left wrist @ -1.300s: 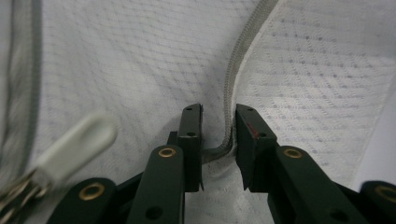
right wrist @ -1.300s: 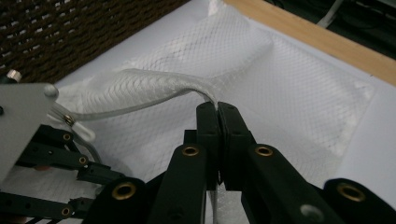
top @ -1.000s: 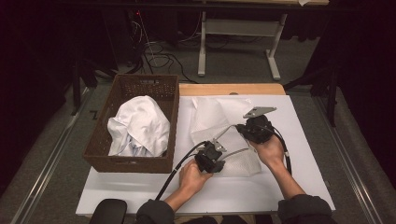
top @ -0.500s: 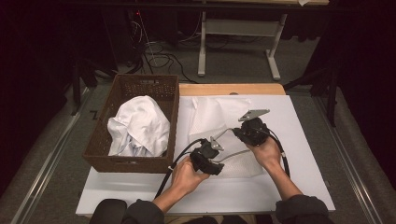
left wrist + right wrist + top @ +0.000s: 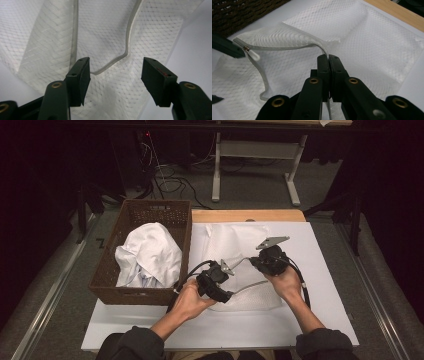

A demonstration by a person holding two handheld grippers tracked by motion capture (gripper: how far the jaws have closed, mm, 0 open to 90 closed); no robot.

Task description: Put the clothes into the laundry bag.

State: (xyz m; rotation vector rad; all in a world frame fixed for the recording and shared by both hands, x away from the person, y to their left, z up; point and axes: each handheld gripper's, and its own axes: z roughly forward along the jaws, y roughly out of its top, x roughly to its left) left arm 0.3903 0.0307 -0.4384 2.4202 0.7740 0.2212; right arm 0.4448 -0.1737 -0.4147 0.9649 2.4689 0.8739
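Left of the mesh laundry bag [image 5: 240, 265] stands the wicker basket [image 5: 145, 292] with the white garment [image 5: 150, 255]. The bag lies flat on the white table [image 5: 320, 270]. My left gripper [image 5: 113, 71] has just been opening; its jaws stand spread above the bag's zipper edge [image 5: 127, 37], gripping nothing. My right gripper [image 5: 328, 58] is pressed together, pinching that edge. If it tugs sideways, the thin mesh may slip free and the mouth fall closed.

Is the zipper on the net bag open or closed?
Open, at least partly. On the mesh bag the two zipper tapes run apart with netting between them. The right gripper pinches one edge up.
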